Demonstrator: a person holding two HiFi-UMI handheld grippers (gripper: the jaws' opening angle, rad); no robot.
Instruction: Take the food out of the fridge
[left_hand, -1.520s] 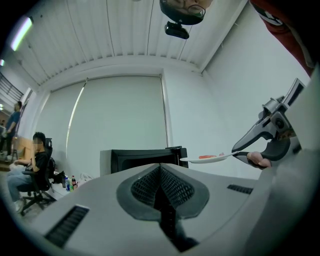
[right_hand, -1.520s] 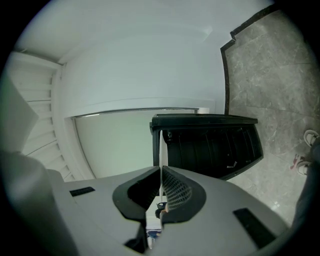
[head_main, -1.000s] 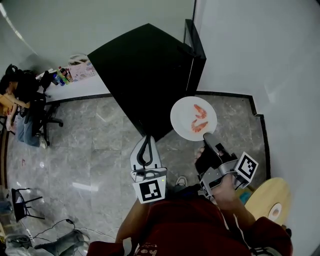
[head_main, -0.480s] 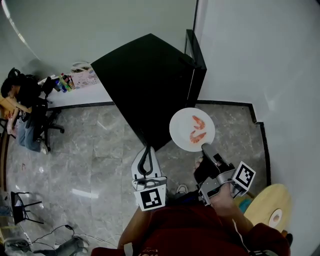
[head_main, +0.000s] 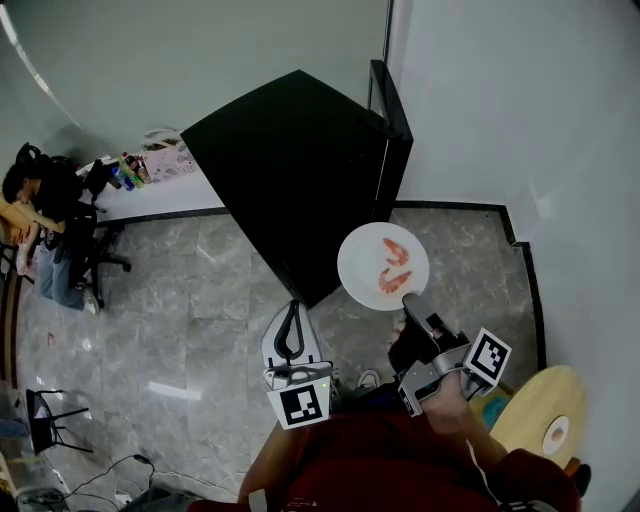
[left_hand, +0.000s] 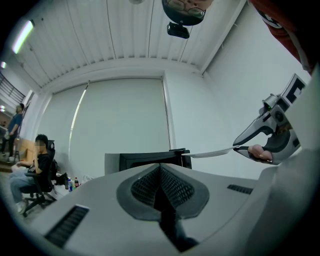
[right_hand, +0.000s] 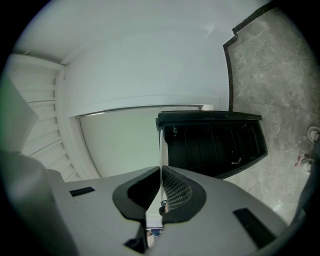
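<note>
From the head view the inside of the fridge (head_main: 300, 160) is hidden: only its black top shows. In the right gripper view its open side is too dark to tell what stands there. The plate (head_main: 358, 262) before the fridge shows there only as a thin edge, so the food (head_main: 397, 250) on it is hidden. Left of the fridge, the bottles (head_main: 125, 170) are too small to tell apart. Right of the fridge, the wooden table (head_main: 535, 415) is partly behind a red sleeve (head_main: 525, 478), and the small white thing (head_main: 556, 435) on it is unclear.

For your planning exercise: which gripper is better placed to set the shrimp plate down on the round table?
Right: the right gripper grips the plate, and the round table is beside it.
</note>
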